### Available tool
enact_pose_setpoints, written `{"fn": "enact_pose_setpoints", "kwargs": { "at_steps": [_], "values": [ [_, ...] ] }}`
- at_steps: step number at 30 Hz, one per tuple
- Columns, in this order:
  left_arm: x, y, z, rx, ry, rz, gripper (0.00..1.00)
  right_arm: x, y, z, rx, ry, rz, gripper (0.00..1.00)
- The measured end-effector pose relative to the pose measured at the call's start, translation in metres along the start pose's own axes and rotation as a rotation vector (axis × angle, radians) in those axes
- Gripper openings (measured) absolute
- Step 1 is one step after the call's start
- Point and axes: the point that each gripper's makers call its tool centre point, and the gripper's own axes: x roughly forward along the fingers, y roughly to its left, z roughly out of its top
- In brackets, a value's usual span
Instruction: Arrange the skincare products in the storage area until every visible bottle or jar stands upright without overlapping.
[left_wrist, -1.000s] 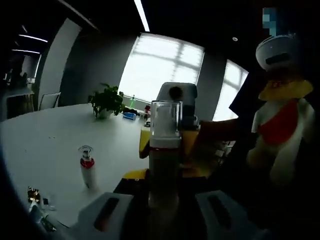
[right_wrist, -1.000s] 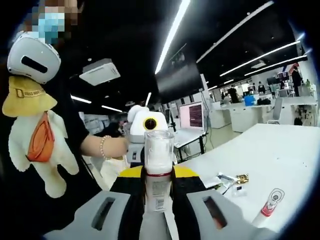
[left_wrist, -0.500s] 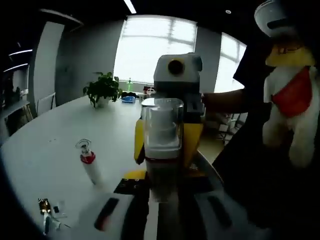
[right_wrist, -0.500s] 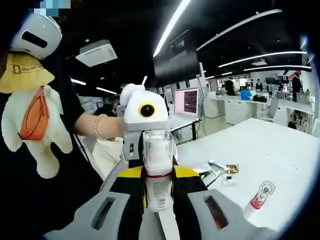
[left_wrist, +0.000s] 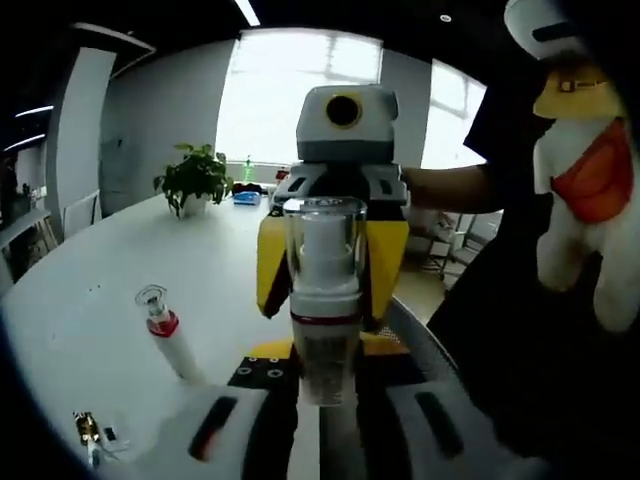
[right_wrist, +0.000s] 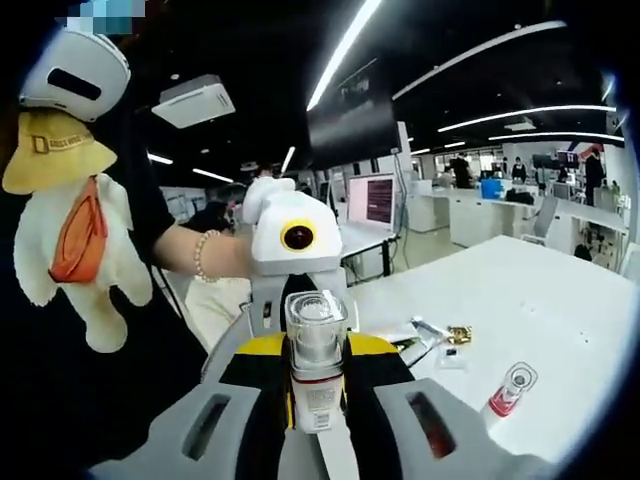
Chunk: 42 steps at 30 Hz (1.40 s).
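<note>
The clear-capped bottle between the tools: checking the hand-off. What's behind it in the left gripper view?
Directly behind the bottle is the right tool, yellow and grey; the bottle covers its middle, so its grip is hidden.

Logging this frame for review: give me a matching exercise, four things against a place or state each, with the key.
Things:
1. clear-capped bottle
2. red-collared bottle
3. potted plant
4. plush toy

Places or states:
A. at the far end of the white table, by the window
B. hanging against the person's dark clothes
C. held between both grippers, above the table edge
D. alone on the table, leaning

Pairs: 1-C, 2-D, 3-A, 4-B
</note>
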Motion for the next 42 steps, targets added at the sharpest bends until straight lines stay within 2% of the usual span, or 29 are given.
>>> {"fn": "enact_pose_setpoints", "kwargs": {
  "at_steps": [6,14,19,24,42],
  "values": [
    [0.01,0.008,-0.009,0.002,0.031,0.032,0.19,-0.003,-0.005,-0.013,-0.053,0.041,-0.039,0.19],
    [0.024,0.012,-0.023,0.025,0.086,0.03,0.19,-0.005,-0.013,-0.033,-0.05,0.093,-0.056,0.19],
    [0.028,0.021,-0.028,0.019,0.08,0.043,0.18,-0.008,-0.021,-0.04,-0.058,0.104,-0.073,0.2],
    [0.038,0.037,-0.042,0.026,0.102,0.066,0.18,-0.008,-0.032,-0.056,-0.098,0.137,-0.097,0.2],
    [0.073,0.066,-0.086,0.019,0.15,0.047,0.18,-0.006,-0.069,-0.115,-0.042,0.276,-0.146,0.2]
  ]
}}
